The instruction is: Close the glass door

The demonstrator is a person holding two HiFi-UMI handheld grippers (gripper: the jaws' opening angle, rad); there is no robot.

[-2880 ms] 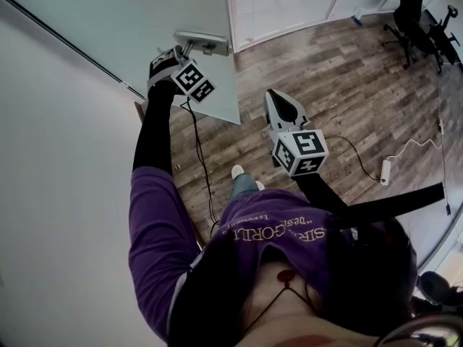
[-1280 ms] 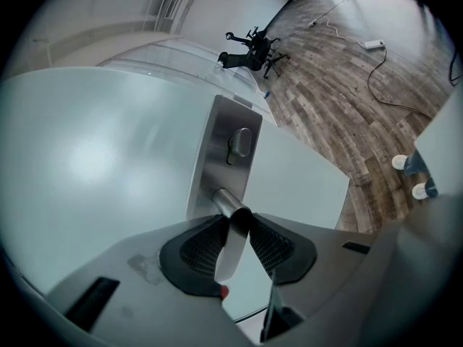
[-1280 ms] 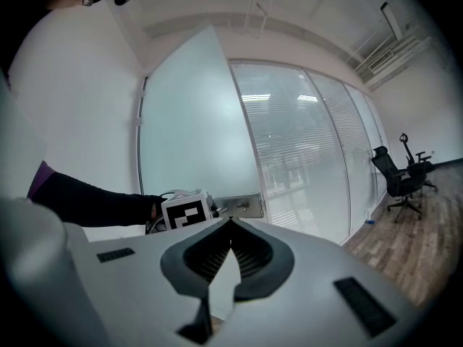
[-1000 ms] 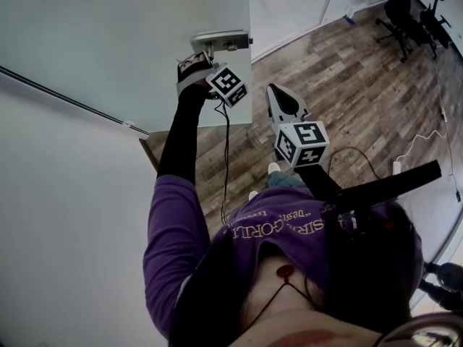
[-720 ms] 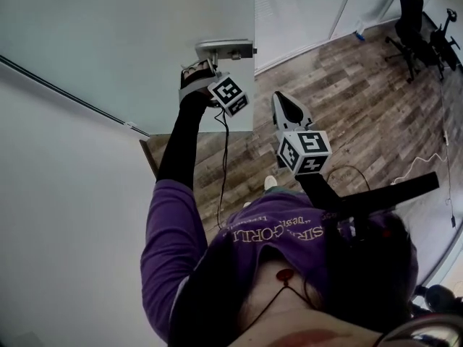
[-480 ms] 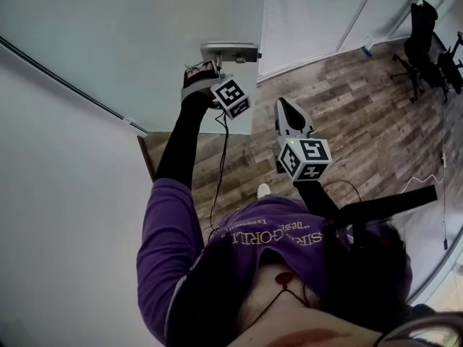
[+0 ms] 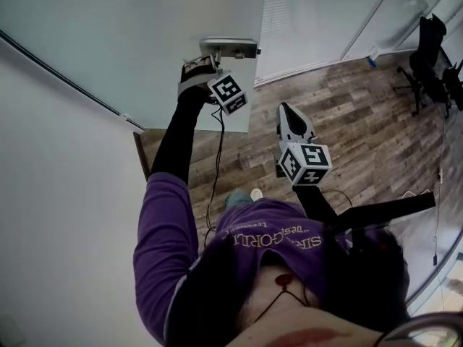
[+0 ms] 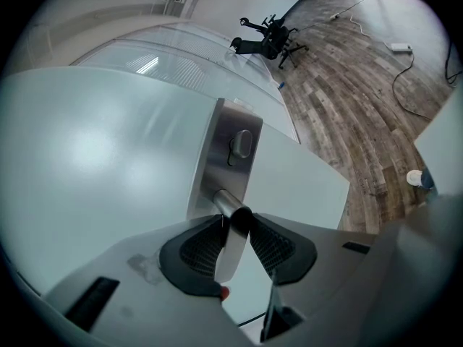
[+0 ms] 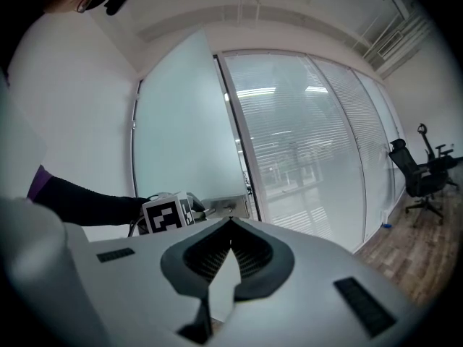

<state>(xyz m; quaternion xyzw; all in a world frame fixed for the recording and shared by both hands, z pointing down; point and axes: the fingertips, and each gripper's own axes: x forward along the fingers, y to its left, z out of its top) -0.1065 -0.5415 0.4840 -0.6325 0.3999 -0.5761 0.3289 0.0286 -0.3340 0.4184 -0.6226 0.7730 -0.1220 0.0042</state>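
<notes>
Left gripper [image 7: 205, 58] seemingly clasps the handle [image 7: 230, 47] on the glass door [image 7: 123, 35].

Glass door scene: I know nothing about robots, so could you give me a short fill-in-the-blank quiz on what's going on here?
1. The left tool is clamped on the glass door's metal ____.
2. The right tool, its jaws together, holds ____.
3. A black office ____ stands far off on the wooden floor.

Missing words: handle; nothing; chair.
</notes>
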